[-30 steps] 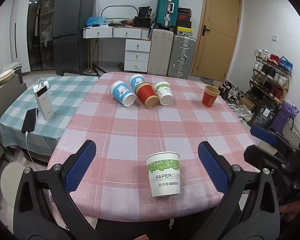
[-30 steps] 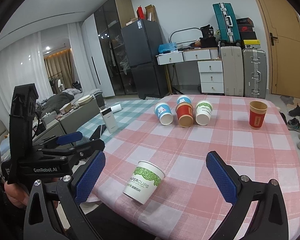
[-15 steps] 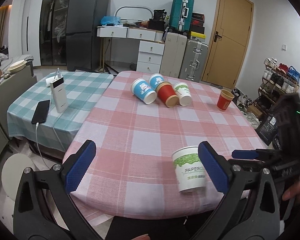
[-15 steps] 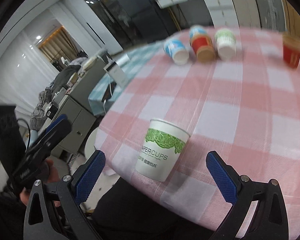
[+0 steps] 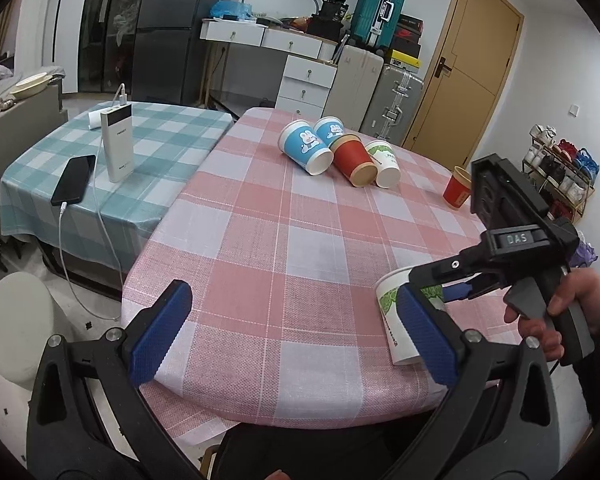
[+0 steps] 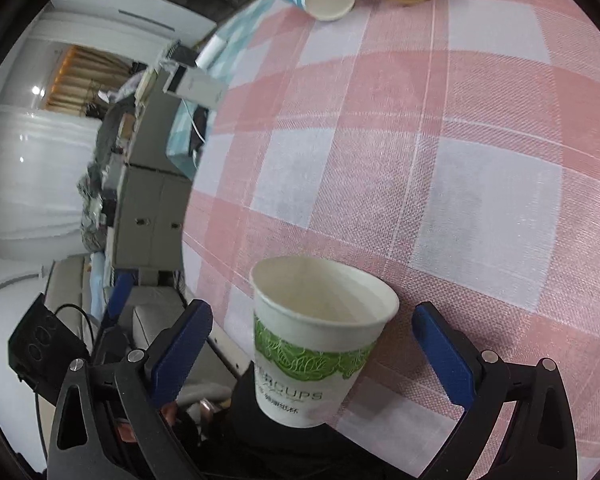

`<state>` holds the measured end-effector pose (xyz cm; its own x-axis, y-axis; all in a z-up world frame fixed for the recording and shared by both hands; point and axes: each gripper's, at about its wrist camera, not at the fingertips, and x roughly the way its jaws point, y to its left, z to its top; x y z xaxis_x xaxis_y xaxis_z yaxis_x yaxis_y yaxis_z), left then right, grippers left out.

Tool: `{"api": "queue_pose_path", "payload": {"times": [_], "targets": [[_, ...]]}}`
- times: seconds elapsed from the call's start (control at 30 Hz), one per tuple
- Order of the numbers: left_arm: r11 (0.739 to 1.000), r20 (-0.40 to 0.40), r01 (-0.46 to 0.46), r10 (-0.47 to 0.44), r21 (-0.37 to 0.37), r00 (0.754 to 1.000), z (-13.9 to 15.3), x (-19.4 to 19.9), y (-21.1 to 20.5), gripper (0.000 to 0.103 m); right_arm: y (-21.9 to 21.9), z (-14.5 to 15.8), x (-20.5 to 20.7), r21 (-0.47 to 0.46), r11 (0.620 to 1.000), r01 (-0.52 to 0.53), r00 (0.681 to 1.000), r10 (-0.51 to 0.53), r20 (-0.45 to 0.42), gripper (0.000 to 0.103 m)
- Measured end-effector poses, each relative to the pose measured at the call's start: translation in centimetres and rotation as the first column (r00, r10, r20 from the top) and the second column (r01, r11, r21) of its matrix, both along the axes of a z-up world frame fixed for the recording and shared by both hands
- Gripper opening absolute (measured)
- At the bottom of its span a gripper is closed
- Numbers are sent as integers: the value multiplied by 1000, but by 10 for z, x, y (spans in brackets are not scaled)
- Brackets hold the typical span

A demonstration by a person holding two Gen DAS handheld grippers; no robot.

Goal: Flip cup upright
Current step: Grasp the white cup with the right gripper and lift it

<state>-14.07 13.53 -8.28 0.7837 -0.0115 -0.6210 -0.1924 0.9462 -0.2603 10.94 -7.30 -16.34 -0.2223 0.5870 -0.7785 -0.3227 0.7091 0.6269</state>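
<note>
A white paper cup with a green leaf band [image 6: 320, 336] stands mouth up near the front edge of the pink checked table [image 6: 440, 140]. My right gripper [image 6: 312, 356] is open and straddles it, with a gap between each blue pad and the cup wall. In the left wrist view the same cup [image 5: 390, 312] is partly hidden behind my own right finger, and a hand holds the right gripper [image 5: 444, 286] at it. My left gripper [image 5: 294, 336] is open and holds nothing, left of the cup. Several cups lie on their sides at the far end: blue [image 5: 306, 148], red [image 5: 352, 158], white [image 5: 384, 158].
A red cup [image 5: 456, 190] stands upright at the far right of the table. Left of the pink table is a teal checked table [image 5: 160, 140] with a power bank [image 5: 118, 142] and a phone [image 5: 73, 179] on a cable. Suitcases, drawers and a door are behind.
The right gripper has tipped downward and closed in until its open fingers straddle the white cup. The left gripper has swung left, so the cup now sits at its right finger.
</note>
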Motion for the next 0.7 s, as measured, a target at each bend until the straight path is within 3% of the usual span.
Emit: {"api": "queue_pose_path", "payload": {"times": [0.07, 0.1, 0.17, 0.37, 0.7], "targets": [[1000, -6, 1, -1, -20, 1000, -4, 5, 2, 102, 6, -6, 5, -12, 1000, -13, 999, 12, -31, 87], [999, -9, 1, -1, -38, 1000, -7, 7, 4, 102, 7, -5, 7, -16, 1000, -16, 999, 15, -30, 76], [999, -17, 1, -2, -50, 1000, -12, 12, 5, 102, 10, -3, 8, -13, 999, -37, 999, 37, -35, 67], [998, -43, 23, -26, -58, 999, -22, 27, 2, 102, -1, 1, 8, -9, 999, -35, 999, 34, -24, 64], [997, -55, 73, -75, -41, 996, -20, 60, -17, 102, -39, 24, 25, 116, 991, 71, 995, -78, 57, 64]]}}
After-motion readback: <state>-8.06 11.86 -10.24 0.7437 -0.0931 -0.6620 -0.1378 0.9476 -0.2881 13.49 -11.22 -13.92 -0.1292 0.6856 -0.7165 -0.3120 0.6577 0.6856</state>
